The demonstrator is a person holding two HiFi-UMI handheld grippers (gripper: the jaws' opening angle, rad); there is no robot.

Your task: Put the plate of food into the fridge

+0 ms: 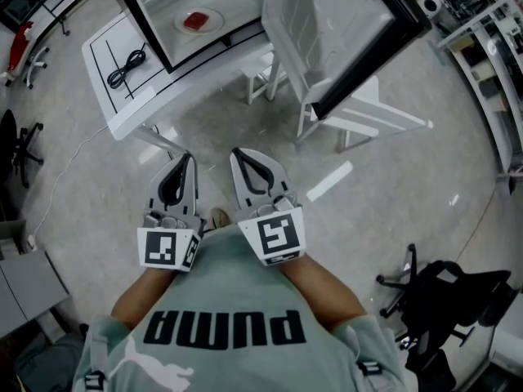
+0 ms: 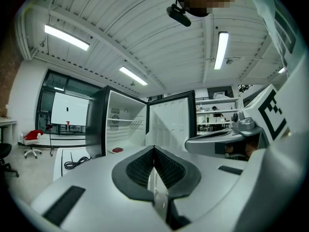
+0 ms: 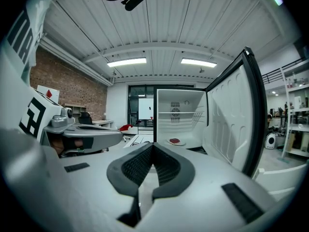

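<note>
Red food (image 1: 196,21) on the plate (image 1: 216,16) too small to identify, fridge (image 1: 245,11) cut off by the head view's top edge, black office chair (image 1: 23,147) cropped at left, shelving (image 1: 490,64) cropped at right, hands hidden behind the left gripper (image 1: 189,158) and right gripper (image 1: 235,153)

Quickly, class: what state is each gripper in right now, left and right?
Left gripper: shut, jaws together, holding nothing.
Right gripper: shut, jaws together, holding nothing.
</note>
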